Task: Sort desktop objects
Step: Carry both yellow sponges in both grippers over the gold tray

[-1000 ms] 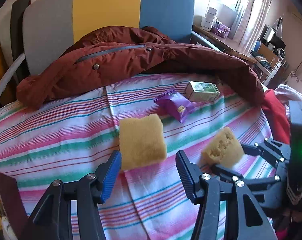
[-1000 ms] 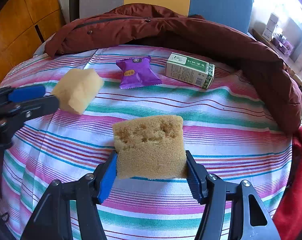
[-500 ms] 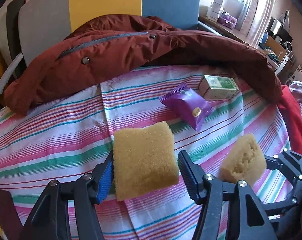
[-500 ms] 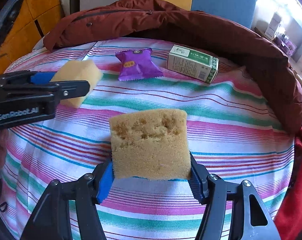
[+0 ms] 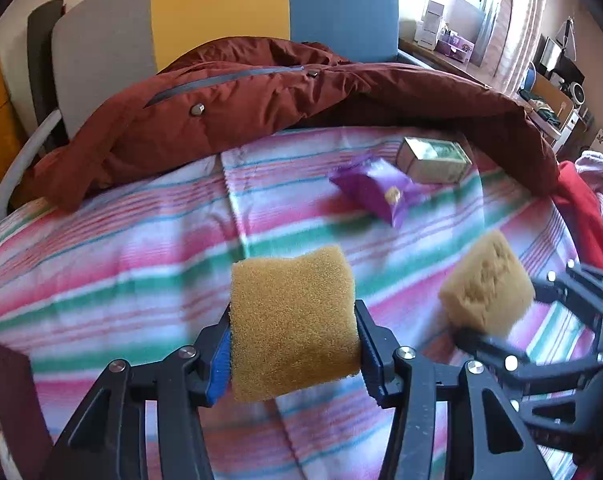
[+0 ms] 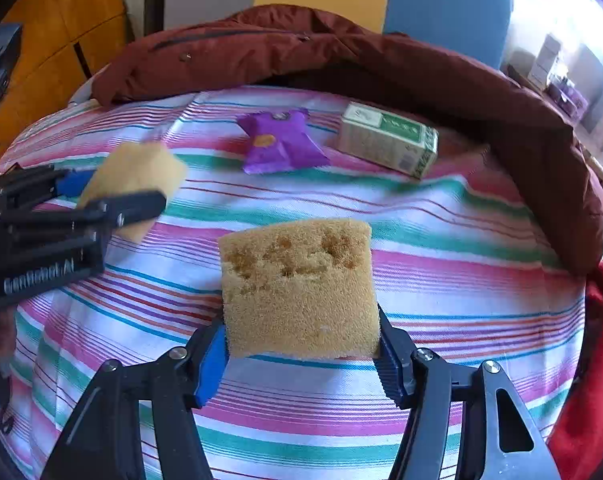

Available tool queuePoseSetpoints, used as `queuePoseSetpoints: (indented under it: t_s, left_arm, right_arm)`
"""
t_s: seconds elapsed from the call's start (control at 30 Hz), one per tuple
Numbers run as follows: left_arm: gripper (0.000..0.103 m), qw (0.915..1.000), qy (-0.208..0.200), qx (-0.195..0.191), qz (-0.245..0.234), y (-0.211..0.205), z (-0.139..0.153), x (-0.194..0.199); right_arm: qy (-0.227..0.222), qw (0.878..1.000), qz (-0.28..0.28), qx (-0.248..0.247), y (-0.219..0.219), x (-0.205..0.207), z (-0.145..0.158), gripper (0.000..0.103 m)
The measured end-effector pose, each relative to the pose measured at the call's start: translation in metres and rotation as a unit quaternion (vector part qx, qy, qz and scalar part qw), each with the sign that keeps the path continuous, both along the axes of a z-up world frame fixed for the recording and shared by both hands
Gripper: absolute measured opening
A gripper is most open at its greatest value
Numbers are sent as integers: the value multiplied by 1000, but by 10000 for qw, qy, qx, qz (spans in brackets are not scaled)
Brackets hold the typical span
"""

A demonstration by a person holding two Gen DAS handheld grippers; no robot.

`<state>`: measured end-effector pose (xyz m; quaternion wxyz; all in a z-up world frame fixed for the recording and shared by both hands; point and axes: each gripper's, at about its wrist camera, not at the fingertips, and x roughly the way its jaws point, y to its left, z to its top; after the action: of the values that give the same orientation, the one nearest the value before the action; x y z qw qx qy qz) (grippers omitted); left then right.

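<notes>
The left tongs (image 5: 293, 354) are closing on a yellow sponge (image 5: 291, 320); their pads already press both of its sides, and it stands out ahead of the tips above the striped cloth (image 5: 121, 264). The right tongs (image 6: 301, 354) hold a second, paler sponge (image 6: 299, 286) with a pitted top, pinched at its lower edge, jaws at a middling width and steady.

The risks, as I judge them: both sponges are soft and gripped only near one end, so each could squash, twist or slip out if the tongs swing quickly. The two tongs also hang close together, the left just to the left of the right, so their arms or sponges could knock. Setting either sponge down on the soft, rumpled cloth might leave it tipped.

Beyond the tongs, farther up the cloth, lie a purple snack packet (image 6: 281, 144) and, just to its right, a green-and-white carton (image 6: 387, 140); a careless reach could shove one into the other. Past those, a dark red jacket (image 6: 381, 60) is draped along the far edge.

Count: two sponges, one packet, one carton, one jacket, two tongs.
</notes>
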<state>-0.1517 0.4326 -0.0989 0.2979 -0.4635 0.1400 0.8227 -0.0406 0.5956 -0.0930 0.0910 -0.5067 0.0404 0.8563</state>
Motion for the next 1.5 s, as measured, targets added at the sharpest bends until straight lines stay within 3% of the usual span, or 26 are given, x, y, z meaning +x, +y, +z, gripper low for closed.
queuePoseSetpoints:
  t_s: [0.17, 0.37, 0.53, 1.03, 1.5]
  left_arm:
    - [53, 9998, -18, 19, 202, -27, 1, 20]
    - [53, 9991, -111, 113, 403, -61, 3, 41]
    - [53, 9985, -32, 263, 471, -83, 14, 58]
    - [53, 9944, 591, 704, 526, -136, 69, 95]
    - [53, 9901, 794, 801, 836, -196, 84, 111]
  right_arm:
    - [35, 9997, 219, 74, -13, 6, 0, 62]
    - [-19, 9985, 509, 183, -49, -17, -9, 62]
    - [-34, 9977, 622, 250, -63, -3, 0, 62]
    - [-347, 9964, 767, 109, -118, -1, -2, 62]
    - [-456, 9962, 719, -198, -155, 10, 0, 62]
